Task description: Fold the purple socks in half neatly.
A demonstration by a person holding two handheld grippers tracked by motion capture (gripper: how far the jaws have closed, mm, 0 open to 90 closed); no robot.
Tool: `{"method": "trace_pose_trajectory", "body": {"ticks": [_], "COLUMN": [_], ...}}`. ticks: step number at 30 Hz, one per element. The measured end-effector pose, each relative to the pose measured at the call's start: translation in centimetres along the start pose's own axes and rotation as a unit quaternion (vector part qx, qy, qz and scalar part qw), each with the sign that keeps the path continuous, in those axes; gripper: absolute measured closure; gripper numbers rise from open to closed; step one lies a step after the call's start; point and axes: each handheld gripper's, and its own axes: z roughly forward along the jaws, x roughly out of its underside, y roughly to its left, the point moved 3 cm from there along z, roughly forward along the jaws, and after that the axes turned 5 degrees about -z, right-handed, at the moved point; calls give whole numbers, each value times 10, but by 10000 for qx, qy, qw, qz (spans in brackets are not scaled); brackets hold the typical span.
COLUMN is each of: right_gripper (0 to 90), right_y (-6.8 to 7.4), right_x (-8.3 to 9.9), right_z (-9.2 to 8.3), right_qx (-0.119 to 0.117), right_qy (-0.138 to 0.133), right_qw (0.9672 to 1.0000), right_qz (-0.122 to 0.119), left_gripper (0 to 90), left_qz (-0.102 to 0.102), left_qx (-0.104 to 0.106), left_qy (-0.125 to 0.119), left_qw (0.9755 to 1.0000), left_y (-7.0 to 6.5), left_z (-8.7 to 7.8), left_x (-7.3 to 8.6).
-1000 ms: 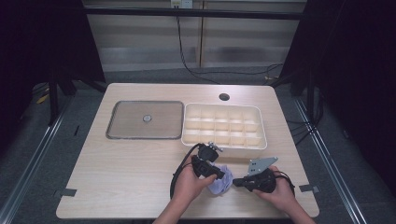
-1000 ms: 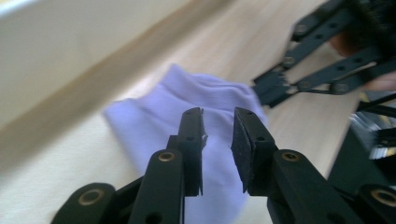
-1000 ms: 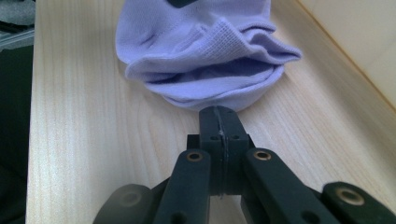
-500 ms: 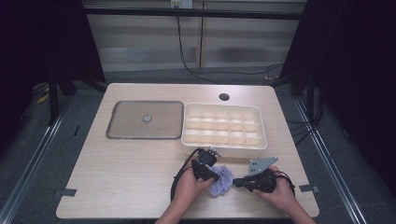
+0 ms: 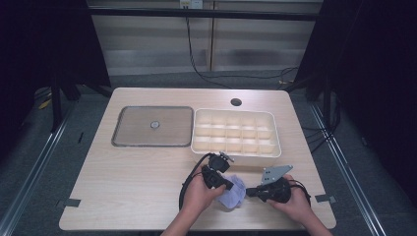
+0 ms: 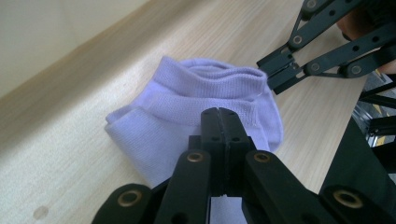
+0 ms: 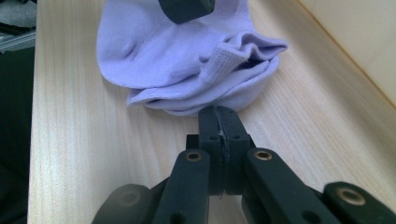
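A lavender sock lies bunched on the wooden table near its front edge, between my two grippers. My left gripper comes at it from the left. Its jaws have just been closing and now stand together, pinching a fold of the sock just below the cuff. My right gripper reaches in from the right, jaws together on the sock's edge. In the left gripper view the right gripper's tips nip the cuff's corner. The left gripper's tip rests on top of the sock.
A white tray with several compartments stands just behind the grippers. A flat grey tray lies to its left. A round hole sits in the table near the far edge. A black cable loops beside the left hand.
The left gripper has shifted slightly toward the sock and its jaws have come together on the fabric. The right gripper has kept still.
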Motion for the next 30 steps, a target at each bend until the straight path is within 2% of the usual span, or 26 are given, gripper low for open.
{"method": "trace_pose_trajectory", "body": {"ticks": [3,9,12,13,16,18,20,23,30], "right_gripper": [897,897,897,897,897,897,897,898,898], "right_y": [0,-1,-1,-1,-1,-1,-1,-1,-1], "right_x": [0,0,0,0,0,1,0,0,0], "right_z": [0,0,0,0,0,0,0,0,0], "right_qx": [-1,-30,-42,-35,-59,-61,-58,-62,-65], "right_qy": [-1,-10,-6,-2,-12,-16,-10,-11,0], "right_qw": [10000,10000,10000,10000,10000,10000,10000,10000,10000], "right_qz": [-11,2,8,1,25,27,22,21,34], "left_gripper": [900,900,900,900,900,900,900,900,900], "left_qz": [-7,-16,-37,11,-32,-65,-134,-175,19], "left_qx": [48,130,235,229,314,281,336,278,138], "left_qy": [-39,-298,-475,-494,-514,-480,-454,-369,-292], "left_qw": [10000,9995,9986,9985,9982,9984,9983,9988,9995], "left_y": [1,0,-3,-3,-4,-2,1,1,1], "left_z": [-2,-17,-22,-23,-16,-8,1,12,22], "left_x": [-1,-5,-7,-8,-8,-7,-5,-2,0]}}
